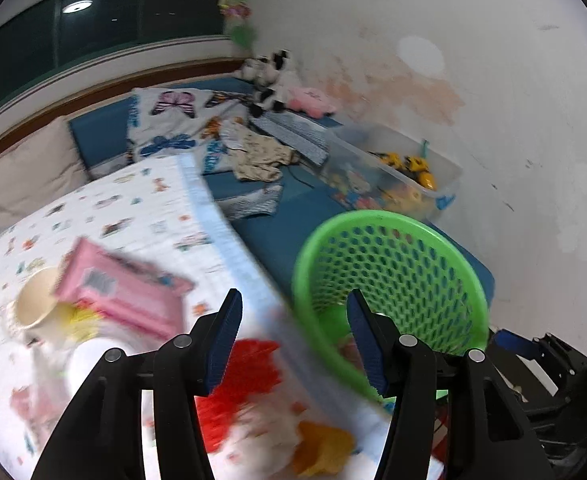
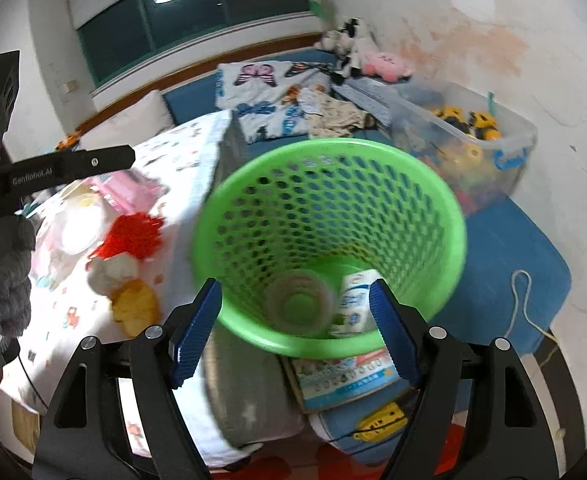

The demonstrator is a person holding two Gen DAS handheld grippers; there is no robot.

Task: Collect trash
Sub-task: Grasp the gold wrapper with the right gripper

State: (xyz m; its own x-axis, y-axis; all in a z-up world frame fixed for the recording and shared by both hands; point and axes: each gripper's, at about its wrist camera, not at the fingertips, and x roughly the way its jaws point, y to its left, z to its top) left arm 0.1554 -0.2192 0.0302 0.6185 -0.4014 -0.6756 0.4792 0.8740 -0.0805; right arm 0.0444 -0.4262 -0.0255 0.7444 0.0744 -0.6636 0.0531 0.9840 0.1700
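A green mesh basket (image 2: 325, 208) tilts toward me on the blue mattress; a clear plastic cup (image 2: 297, 304) and a small carton (image 2: 353, 304) lie in its bottom. My right gripper (image 2: 295, 304) is open, its fingers flanking the basket's near rim without pressing it. In the left wrist view my left gripper (image 1: 293, 340) is open with nothing between its fingers, over the patterned sheet beside the basket (image 1: 393, 272). On that sheet lie a red wrapper (image 1: 241, 388), a white crumpled wad (image 1: 261, 440), a yellow wrapper (image 1: 325, 452), a pink packet (image 1: 121, 292) and a paper cup (image 1: 37, 300).
A clear toy bin (image 2: 473, 140) stands against the stained wall behind the basket. Clothes (image 1: 261, 156), a butterfly blanket (image 1: 173, 120) and plush toys (image 1: 269, 76) fill the back. A picture book (image 2: 345, 376) and grey pillow (image 2: 245, 392) lie below the basket. A gloved hand (image 2: 9, 280) is at left.
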